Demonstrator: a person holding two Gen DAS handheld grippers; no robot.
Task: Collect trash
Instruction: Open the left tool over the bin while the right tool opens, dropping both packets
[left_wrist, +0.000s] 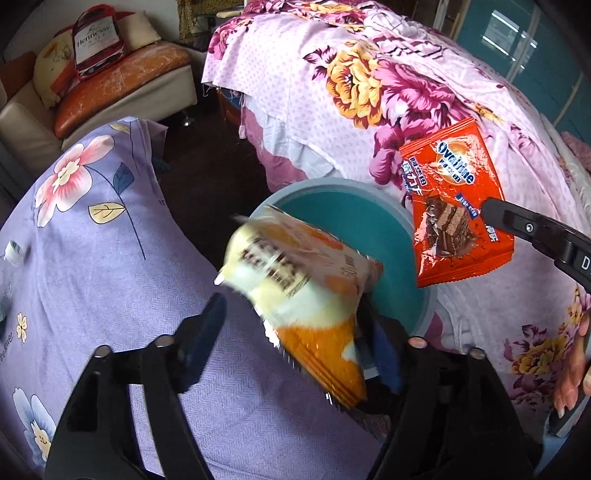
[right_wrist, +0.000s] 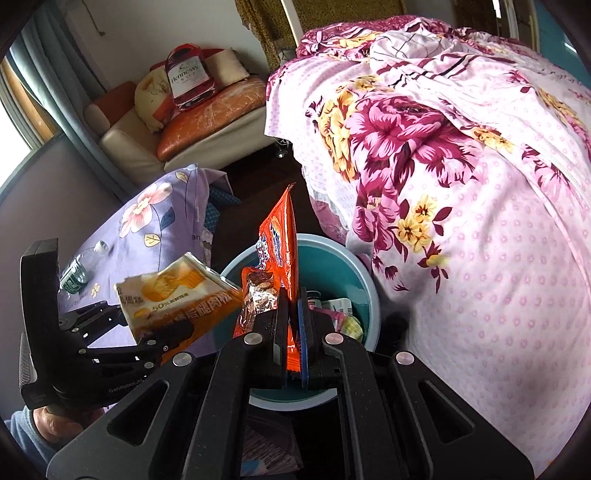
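Note:
A teal trash bin (left_wrist: 369, 221) stands on the floor between two beds; it also shows in the right wrist view (right_wrist: 364, 295) with some trash inside. My left gripper (left_wrist: 295, 325) is open, and a yellow-orange snack bag (left_wrist: 303, 291) sits blurred between its fingers, over the bin's near edge. The same bag (right_wrist: 177, 295) shows by the left gripper (right_wrist: 122, 332) in the right wrist view. My right gripper (right_wrist: 293, 302) is shut on a red Ovaltine wrapper (right_wrist: 280, 240), held upright over the bin. The wrapper (left_wrist: 454, 206) and the right gripper (left_wrist: 491, 210) show in the left wrist view.
A bed with a pink floral sheet (left_wrist: 369, 92) lies right of the bin. A purple floral cover (left_wrist: 92, 240) lies to the left, with a plastic bottle (right_wrist: 79, 269) on it. A sofa (left_wrist: 122, 85) with a Hennessy-shaped cushion (left_wrist: 96, 40) stands at the back.

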